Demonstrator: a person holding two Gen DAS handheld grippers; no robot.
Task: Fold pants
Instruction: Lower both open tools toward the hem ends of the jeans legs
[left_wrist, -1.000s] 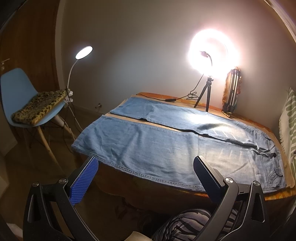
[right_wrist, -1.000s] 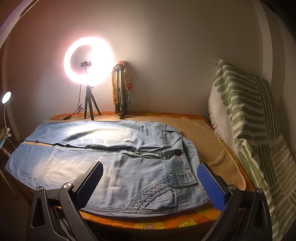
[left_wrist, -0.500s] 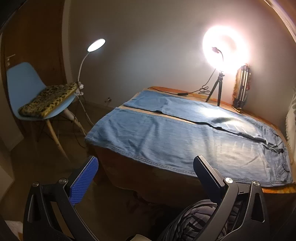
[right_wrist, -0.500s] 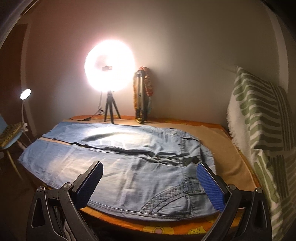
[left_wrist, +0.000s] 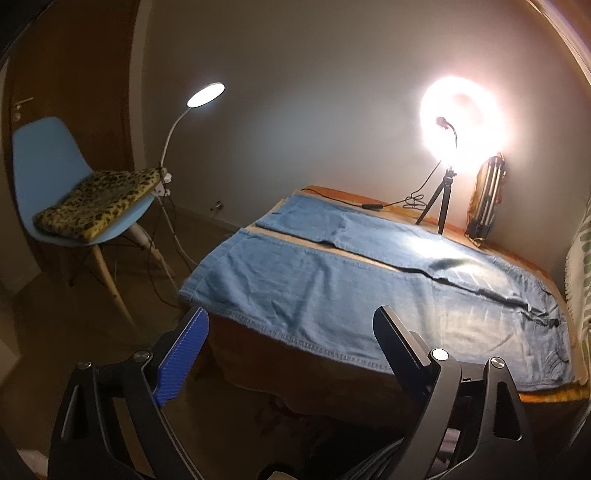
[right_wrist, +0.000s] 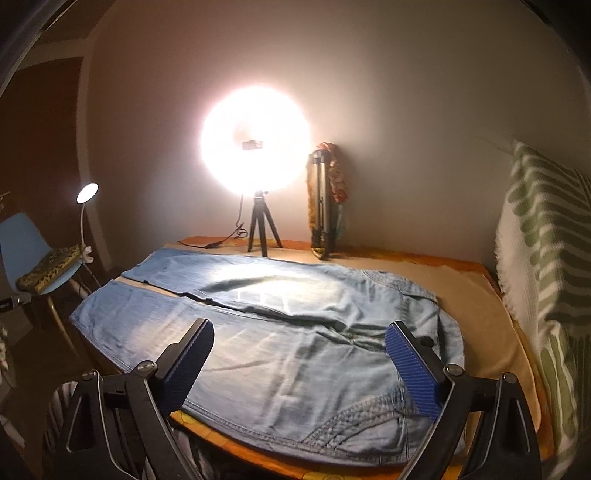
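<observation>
No readable brand or writing anywhere, the denim tags are too small to make out. The pants lie spread flat on the surface, legs toward the blue chair, waistband near the striped pillow. Left gripper angles down at the near leg's hem corner, jaws wide but closing, nothing between them. Right gripper hovers over the hip and pocket area, jaws also wide and closing, not touching the fabric. Ring light glares behind.
</observation>
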